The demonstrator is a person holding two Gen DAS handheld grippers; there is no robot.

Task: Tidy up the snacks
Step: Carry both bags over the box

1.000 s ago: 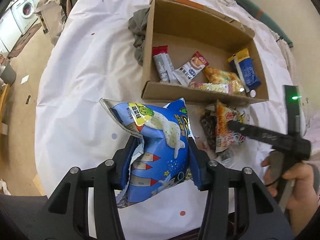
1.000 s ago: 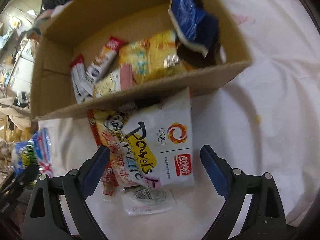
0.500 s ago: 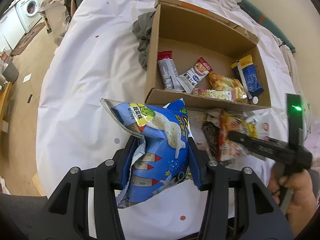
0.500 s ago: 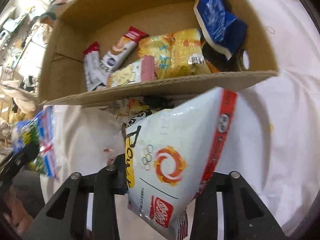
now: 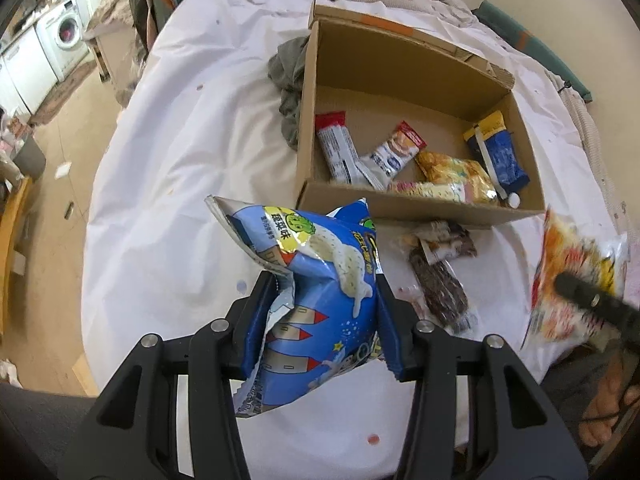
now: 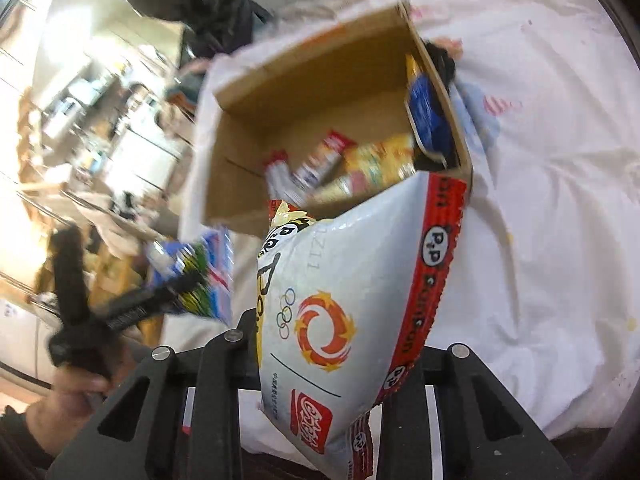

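1. Left claw (image 5: 326, 312) is clamped on the blue bag (image 5: 316, 292), held above the white-covered surface (image 5: 168, 168), just short of the box (image 5: 404, 204) near wall.
2. Right claw (image 6: 320, 344) is clamped on the white bag (image 6: 352, 304), lifted off the surface, in front of the box's near right corner. View is motion-blurred.
3. Box already holds two bars (image 5: 340, 152), a yellow pack (image 5: 456, 172) and a blue pack (image 5: 500, 152) along the near side; the far half looks free.
4. Risks, my read:
   - Both bags are puffy and slick. The grip is on the bag's body, so each can slip or pivot between the pads mid-carry.
   - Squeezing harder could pop a seal or crush the contents.
   - The blue bag's top edge sits level with the box's near wall; coming in low would catch the wall and shove the light box.
   - Both claws heading for the same box risks a clash over the opening; stagger them.
   - Dropping bags on the near side piles onto the loose packs; aim for the far half.
5. A dark pack (image 5: 440, 280) lies on the surface outside the box, not yet sorted.
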